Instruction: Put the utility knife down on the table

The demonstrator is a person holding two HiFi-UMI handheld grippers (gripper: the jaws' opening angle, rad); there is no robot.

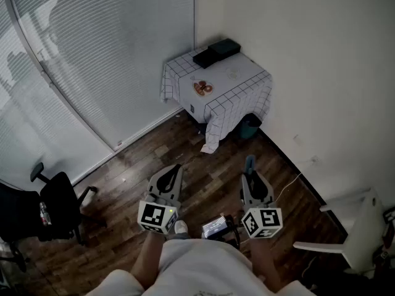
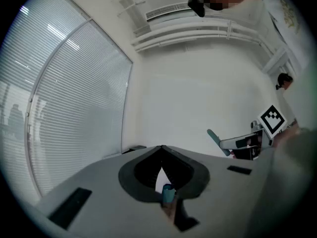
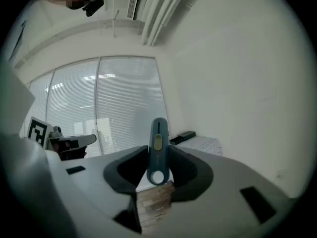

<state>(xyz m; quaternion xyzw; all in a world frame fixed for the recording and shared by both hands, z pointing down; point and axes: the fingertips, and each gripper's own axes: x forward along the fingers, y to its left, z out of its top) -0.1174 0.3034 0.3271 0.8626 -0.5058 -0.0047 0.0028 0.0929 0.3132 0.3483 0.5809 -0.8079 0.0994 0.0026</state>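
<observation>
Right tool (image 1: 250, 176) clamping utility knife (image 3: 158, 148), table (image 1: 247, 86) well ahead — open floor (image 1: 203, 165) between.

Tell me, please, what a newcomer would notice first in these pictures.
A blue knife sticks out forward from the right tongs, which are closed on it just in front of the person. Far ahead, in the corner of the room, stands a small table under a checked cloth, bearing a plate and dark boxes. The left tongs are shut, tip to tip.
</observation>
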